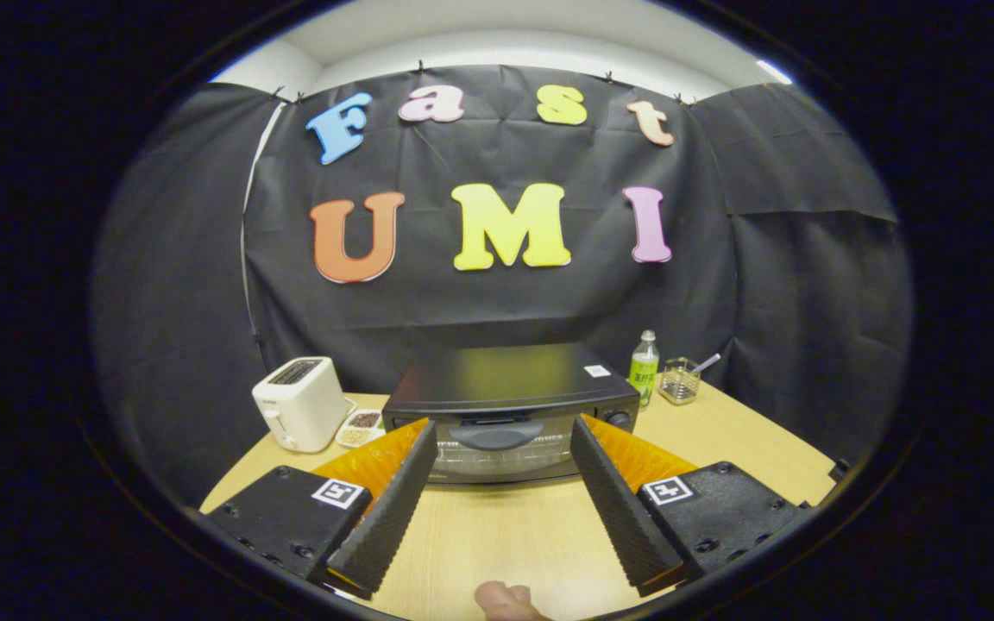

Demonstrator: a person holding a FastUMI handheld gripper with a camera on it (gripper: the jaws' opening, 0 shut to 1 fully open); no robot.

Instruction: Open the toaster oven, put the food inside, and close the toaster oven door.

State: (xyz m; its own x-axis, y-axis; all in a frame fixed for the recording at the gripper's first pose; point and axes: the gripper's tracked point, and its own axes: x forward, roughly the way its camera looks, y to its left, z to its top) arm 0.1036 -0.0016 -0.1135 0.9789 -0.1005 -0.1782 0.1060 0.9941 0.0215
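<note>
- A white toaster (300,403) stands at the table's (506,535) far left, against the black cloth wall (178,285).
- Just beside it, toward the oven, a small divided dish (361,427) holds grains or beans; what they are is too small to tell, and the left finger (389,509) cuts off its near edge.
- The gripper (504,440) hangs above the bare tabletop with its fingers spread wide, pinching nothing.
- The oven (510,405) sits mid-table, beyond the fingers and framed between their tips. Its door looks shut, with the handle (497,434) across its upper part. Both lower corners are hidden behind the fingers, and the inside is too dim to make out through the glass.
- A knob (619,420) peeks out on the oven's right end, partly behind the right finger (618,509).
- A rounded pinkish thing (504,601) lies nearest the camera between the fingers, cut off; whether it is the food or a fingertip cannot be told.
- A green-labelled bottle (644,369) stands right of the oven.
- A clear cup (679,381) with a stick in it sits just beside the bottle.
</note>
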